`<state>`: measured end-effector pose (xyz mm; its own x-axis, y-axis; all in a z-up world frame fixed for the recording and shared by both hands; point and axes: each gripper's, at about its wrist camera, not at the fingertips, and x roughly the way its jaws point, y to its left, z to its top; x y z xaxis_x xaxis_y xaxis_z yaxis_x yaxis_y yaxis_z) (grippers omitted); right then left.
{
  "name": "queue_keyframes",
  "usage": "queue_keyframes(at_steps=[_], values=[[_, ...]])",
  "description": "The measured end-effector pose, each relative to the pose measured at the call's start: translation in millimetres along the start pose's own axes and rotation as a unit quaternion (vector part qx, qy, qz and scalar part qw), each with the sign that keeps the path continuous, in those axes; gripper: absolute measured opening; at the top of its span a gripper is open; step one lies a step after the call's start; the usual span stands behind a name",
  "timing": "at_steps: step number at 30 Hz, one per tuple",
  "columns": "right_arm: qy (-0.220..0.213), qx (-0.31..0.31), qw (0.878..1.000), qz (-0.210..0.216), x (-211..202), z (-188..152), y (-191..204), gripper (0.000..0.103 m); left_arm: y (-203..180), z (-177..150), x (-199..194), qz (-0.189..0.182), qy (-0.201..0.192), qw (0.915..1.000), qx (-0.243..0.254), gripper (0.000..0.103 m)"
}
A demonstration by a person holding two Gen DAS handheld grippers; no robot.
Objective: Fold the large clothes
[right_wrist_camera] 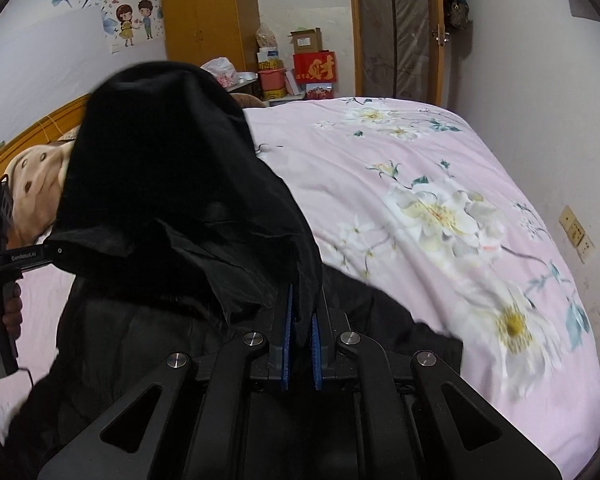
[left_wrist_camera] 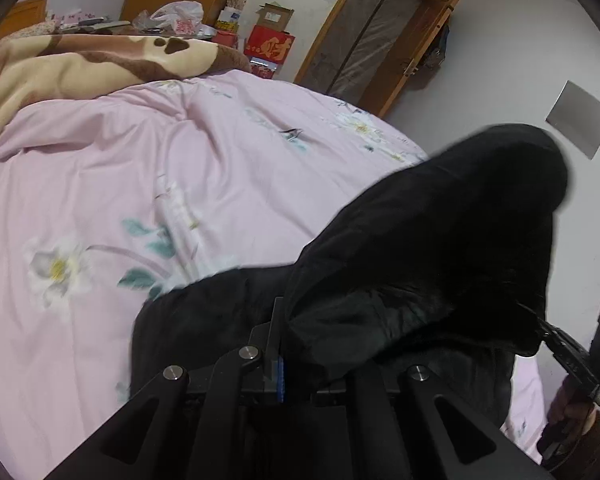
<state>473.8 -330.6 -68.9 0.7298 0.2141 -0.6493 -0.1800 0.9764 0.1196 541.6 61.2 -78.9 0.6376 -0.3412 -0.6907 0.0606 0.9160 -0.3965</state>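
The left gripper [left_wrist_camera: 278, 320] is pinching an edge of the black garment [left_wrist_camera: 440, 240], its jaws pressed together on the cloth, and the right gripper [right_wrist_camera: 302, 312] is clamping another part of the same garment between its blue pads [right_wrist_camera: 287, 344]. The garment is bulging up ahead of both grippers and trailing down below them onto the pink floral quilt [right_wrist_camera: 440, 208], which is spreading out beyond the fingers.
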Motion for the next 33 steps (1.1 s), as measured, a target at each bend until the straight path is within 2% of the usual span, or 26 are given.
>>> queue_keyframes(at_steps=[5, 7, 9, 12, 15, 19, 22, 24, 26, 28, 31, 33], values=[[0.012, 0.01, 1.0, -0.002, -7.7, -22.2, -2.3, 0.006, 5.2, -23.7, -16.1, -0.013, 0.007, 0.9999, 0.001, 0.008], [0.01, 0.018, 1.0, -0.001, -14.7, -27.2, -2.9, 0.006, 7.5, -31.3, -22.7, -0.014, 0.008, 0.9999, 0.006, 0.016], [0.009, 0.016, 1.0, -0.006, -20.3, -33.0, -2.3, 0.006, 13.1, -42.1, -32.7, -0.01, 0.01, 0.9999, 0.003, 0.046], [0.016, 0.017, 1.0, -0.011, -25.3, -43.4, -3.2, 0.006, 26.7, -58.5, -51.8, -0.018, 0.002, 0.9998, -0.01, 0.062], [0.02, 0.031, 0.999, -0.014, -32.2, -56.4, -6.7, 0.006, 45.6, -70.4, -68.7, -0.01, -0.001, 0.9994, -0.034, 0.07], [0.026, 0.058, 0.998, -0.01, -42.7, -65.8, -11.6, 0.006, 61.2, -74.0, -85.5, 0.004, 0.006, 0.9985, -0.054, 0.071], [0.034, 0.095, 0.995, 0.021, -47.5, -66.9, -11.5, 0.006, 60.3, -66.1, -95.9, -0.04, 0.005, 0.9958, -0.081, 0.077], [0.036, 0.11, 0.992, 0.048, -51.2, -69.9, -6.3, 0.011, 48.2, -59.0, -93.1, -0.063, 0.008, 0.9947, -0.081, 0.09], [0.046, 0.127, 0.987, 0.083, -44.5, -68.5, 3.2, 0.034, 35.6, -55.1, -79.6, -0.087, 0.027, 0.9925, -0.082, 0.09], [0.054, 0.135, 0.984, 0.1, -34.7, -69.1, 12.0, 0.046, 26.7, -51.9, -56.7, -0.088, 0.058, 0.989, -0.104, 0.09], [0.08, 0.16, 0.976, 0.121, -11.0, -69.6, 20.4, 0.047, 17.2, -50.5, -32.6, -0.089, 0.078, 0.9856, -0.12, 0.09], [0.096, 0.188, 0.969, 0.127, 3.9, -72.7, 21.2, 0.047, 13.6, -52.2, -17.0, -0.1, 0.097, 0.979, -0.149, 0.09]])
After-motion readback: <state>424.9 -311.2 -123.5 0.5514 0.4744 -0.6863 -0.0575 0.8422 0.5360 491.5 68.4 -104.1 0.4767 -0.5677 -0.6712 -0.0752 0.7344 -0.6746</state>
